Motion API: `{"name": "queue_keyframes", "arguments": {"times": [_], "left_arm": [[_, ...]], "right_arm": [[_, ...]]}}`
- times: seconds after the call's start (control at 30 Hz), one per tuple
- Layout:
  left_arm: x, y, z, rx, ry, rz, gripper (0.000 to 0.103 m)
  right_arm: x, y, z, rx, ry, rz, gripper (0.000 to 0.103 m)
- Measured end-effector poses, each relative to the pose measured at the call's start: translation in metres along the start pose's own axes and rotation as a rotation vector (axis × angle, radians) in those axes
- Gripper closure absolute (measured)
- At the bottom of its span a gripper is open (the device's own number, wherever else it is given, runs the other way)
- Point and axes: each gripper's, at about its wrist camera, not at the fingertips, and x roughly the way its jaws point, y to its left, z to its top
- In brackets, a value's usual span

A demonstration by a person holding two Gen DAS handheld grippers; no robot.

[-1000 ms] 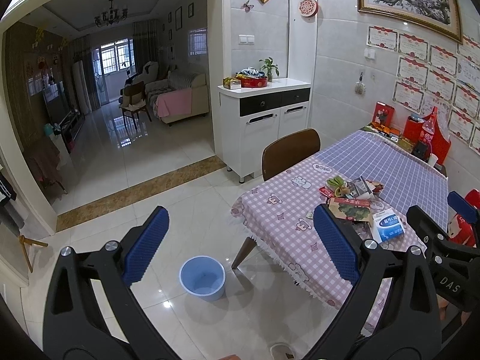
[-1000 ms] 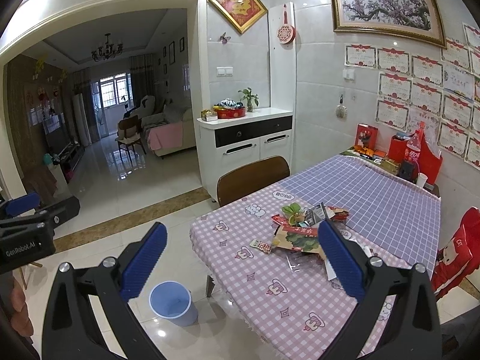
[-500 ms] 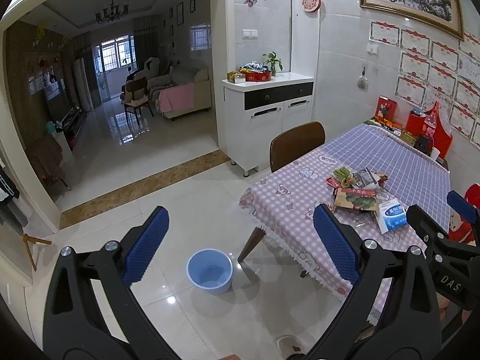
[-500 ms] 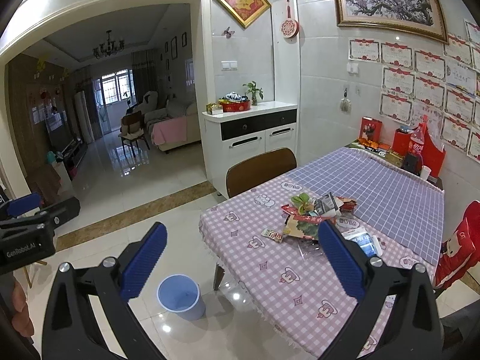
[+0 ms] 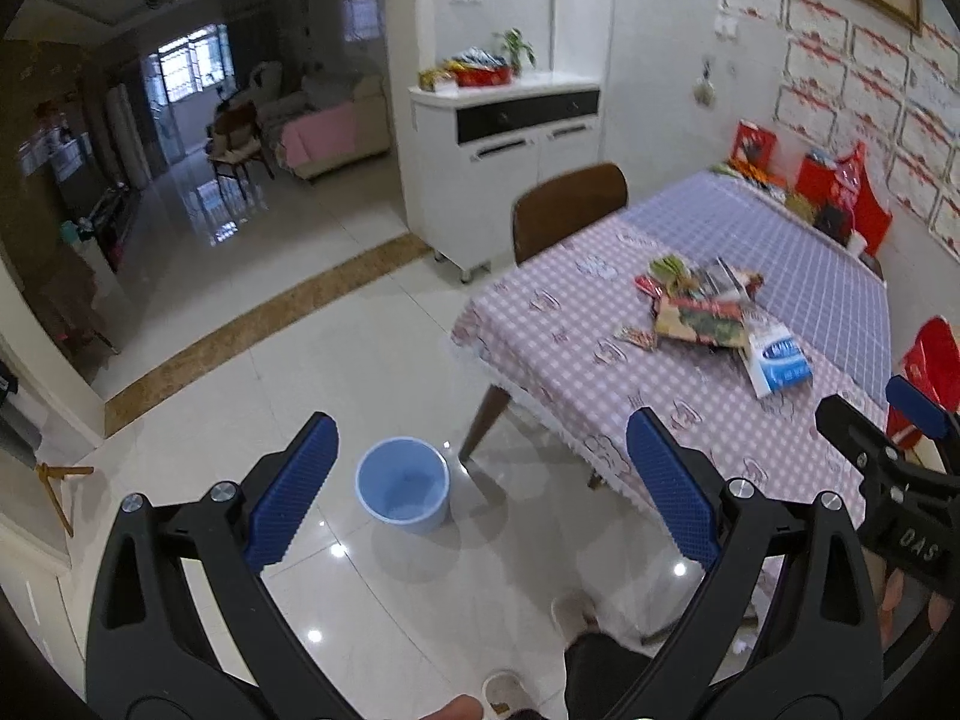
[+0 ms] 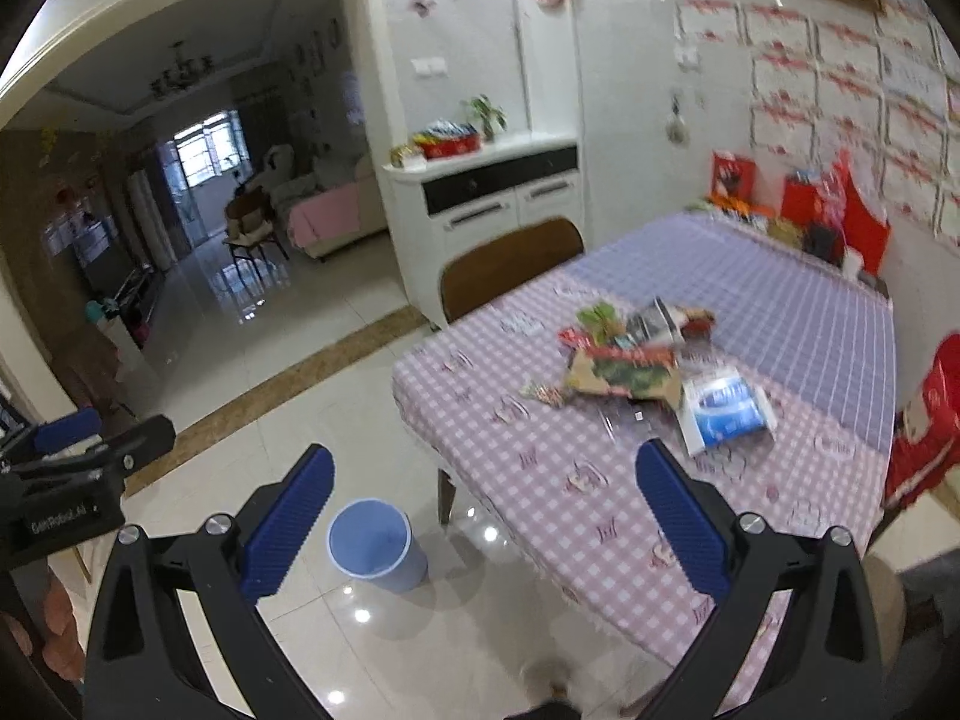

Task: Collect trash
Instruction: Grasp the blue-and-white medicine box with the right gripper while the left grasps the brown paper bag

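A pile of wrappers and packets (image 5: 699, 300) lies on the checked tablecloth; it also shows in the right wrist view (image 6: 630, 360), with a white and blue packet (image 6: 723, 405) nearest me. A light blue bin (image 5: 403, 493) stands on the floor by the table's corner, also seen in the right wrist view (image 6: 375, 545). My left gripper (image 5: 480, 486) is open and empty, above the floor over the bin. My right gripper (image 6: 483, 513) is open and empty, short of the table's near edge.
The table (image 6: 540, 480) has a brown chair (image 6: 510, 267) tucked in at its far side. A white cabinet (image 5: 504, 138) stands behind the chair. Red bags and boxes (image 6: 840, 216) sit at the table's far end by the wall. The shiny tiled floor (image 5: 270, 330) stretches left.
Both views have tilted down and moved closer to the table and the bin. The frames are now blurred by motion. Both grippers stay open.
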Motion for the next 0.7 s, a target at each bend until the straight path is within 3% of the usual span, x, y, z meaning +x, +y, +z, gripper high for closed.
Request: {"name": "queue_keyframes", "arguments": {"times": [0.23, 0.43, 0.53, 0.7], "left_arm": [[0.065, -0.045, 0.023, 0.062, 0.118, -0.057, 0.008], [0.138, -0.107, 0.056, 0.113, 0.205, -0.100, 0.008], [0.181, -0.149, 0.069, 0.185, 0.268, -0.122, 0.008], [0.250, -0.235, 0.080, 0.378, 0.343, -0.153, 0.008]], "right_arm": [[0.064, -0.067, -0.002, 0.177, 0.130, 0.035, 0.004], [0.146, -0.164, 0.000, 0.415, 0.236, 0.025, 0.006], [0.181, -0.220, 0.000, 0.528, 0.271, -0.010, 0.019], [0.229, -0.309, -0.015, 0.749, 0.333, -0.044, 0.020]]}}
